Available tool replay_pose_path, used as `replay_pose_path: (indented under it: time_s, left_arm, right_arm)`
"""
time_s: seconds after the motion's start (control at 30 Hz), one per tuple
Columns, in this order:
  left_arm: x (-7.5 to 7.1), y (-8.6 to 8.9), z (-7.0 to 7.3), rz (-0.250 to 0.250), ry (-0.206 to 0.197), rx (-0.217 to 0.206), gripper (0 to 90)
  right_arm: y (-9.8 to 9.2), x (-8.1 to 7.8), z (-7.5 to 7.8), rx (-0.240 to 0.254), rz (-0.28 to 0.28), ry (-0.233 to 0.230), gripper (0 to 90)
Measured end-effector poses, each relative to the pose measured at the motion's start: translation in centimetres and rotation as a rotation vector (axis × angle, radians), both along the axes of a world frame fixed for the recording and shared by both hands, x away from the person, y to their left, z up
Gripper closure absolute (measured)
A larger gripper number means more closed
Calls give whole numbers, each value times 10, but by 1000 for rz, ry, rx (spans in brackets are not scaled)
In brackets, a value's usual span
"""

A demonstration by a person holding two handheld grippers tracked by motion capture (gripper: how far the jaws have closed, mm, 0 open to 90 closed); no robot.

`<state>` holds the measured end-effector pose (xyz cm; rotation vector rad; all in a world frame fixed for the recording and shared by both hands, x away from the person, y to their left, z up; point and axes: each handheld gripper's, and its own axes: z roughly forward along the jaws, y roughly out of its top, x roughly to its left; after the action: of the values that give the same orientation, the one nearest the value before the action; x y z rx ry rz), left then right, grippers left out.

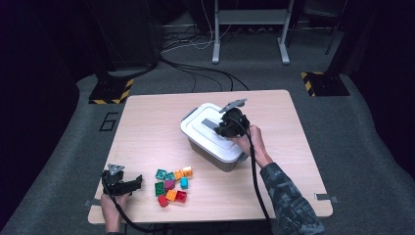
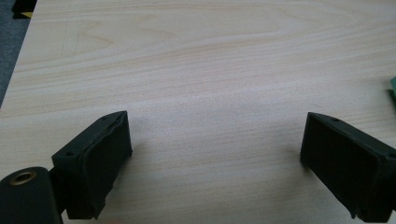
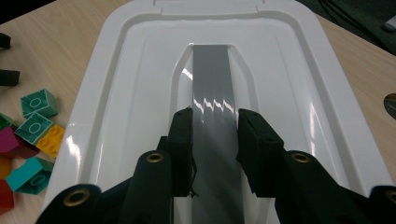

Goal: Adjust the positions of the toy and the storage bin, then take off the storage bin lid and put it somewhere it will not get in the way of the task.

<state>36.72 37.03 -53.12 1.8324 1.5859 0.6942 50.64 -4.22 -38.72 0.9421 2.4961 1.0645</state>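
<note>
right claw [image 3: 215, 140] | clamped on grey handle [image 3: 212, 79] | white lid [image 3: 116, 102] beneath

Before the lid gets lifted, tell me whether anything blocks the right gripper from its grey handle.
Nothing visible does. The right gripper is already shut on the grey handle of the white lid, a pad on each side. The bricks lie apart on the table.

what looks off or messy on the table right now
Nothing looks damaged or spilled. The box sits at an angle to the table edges with its white lid on; the right hand-held gripper is clamped on the lid's grey handle. The toy bricks lie in a loose heap near the open left hand-held gripper.
</note>
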Motion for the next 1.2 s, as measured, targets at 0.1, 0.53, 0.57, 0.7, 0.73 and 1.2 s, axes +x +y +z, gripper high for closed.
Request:
replay_pose_path:
  time_s: [0.1, 0.53, 0.57, 0.7, 0.73, 1.2]
  left_arm:
    - [0, 0, 0, 1, 3, -3, 84]
    - [0, 0, 0, 0, 3, -3, 84]
    - [0, 0, 0, -1, 0, 0, 84]
    - [0, 0, 0, -1, 3, -4, 84]
    - [0, 0, 0, -1, 3, -4, 84]
    - [0, 0, 0, -2, 3, -3, 85]
  right_arm:
    - [0, 0, 0, 15, 5, 14, 670]
    - [7, 1, 1, -19, 7, -5, 665]
    - [9, 1, 1, -20, -1, -6, 664]
    - [13, 4, 2, -37, -1, -13, 650]
    - [13, 4, 2, -37, -1, -13, 650]
    - [21, 6, 2, -53, -2, -30, 670]
